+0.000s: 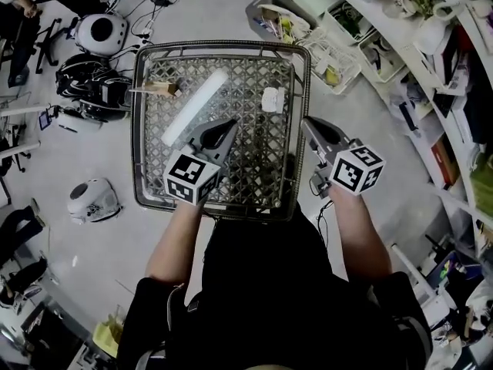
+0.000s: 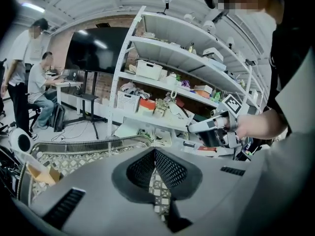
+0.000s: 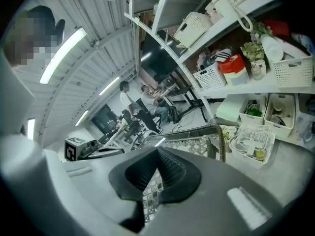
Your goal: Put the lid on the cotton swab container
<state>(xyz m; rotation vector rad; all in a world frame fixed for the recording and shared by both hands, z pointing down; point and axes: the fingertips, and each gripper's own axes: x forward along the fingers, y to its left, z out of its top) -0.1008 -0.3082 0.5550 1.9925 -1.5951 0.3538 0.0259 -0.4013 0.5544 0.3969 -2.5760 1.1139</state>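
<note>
A cotton swab container is probably thin, light plastic, stiff enough to hold but easy to skid or tip on open mesh. Its lid is likely lighter still, so the safest hold looks like a gentle pinch across the lid's rim while the other gripper steadies the tub by its sides (a hard squeeze could bow the walls). The likeliest candidate is the small white tub (image 1: 273, 99) lying in the wire basket (image 1: 223, 46), near the basket's far right corner. It is pale, squat and roughly rounded, and too small in the head view to tell whether a lid sits on it or lies apart. Also in the basket are a long white tube (image 1: 194, 106), lying slantwise in the left half, and a small brown box (image 1: 163, 89) by the far left corner. The left gripper (image 1: 230, 122) hovers over the basket's near half, pointing toward the middle. Its jaws are closed tip to tip with nothing between them, and only mesh shows through the gap behind the tips. The right gripper (image 1: 306, 122) hangs just outside the basket's right rim, jaws likewise pressed together and empty. Neither touches the tub, so the task looks not yet begun.
</note>
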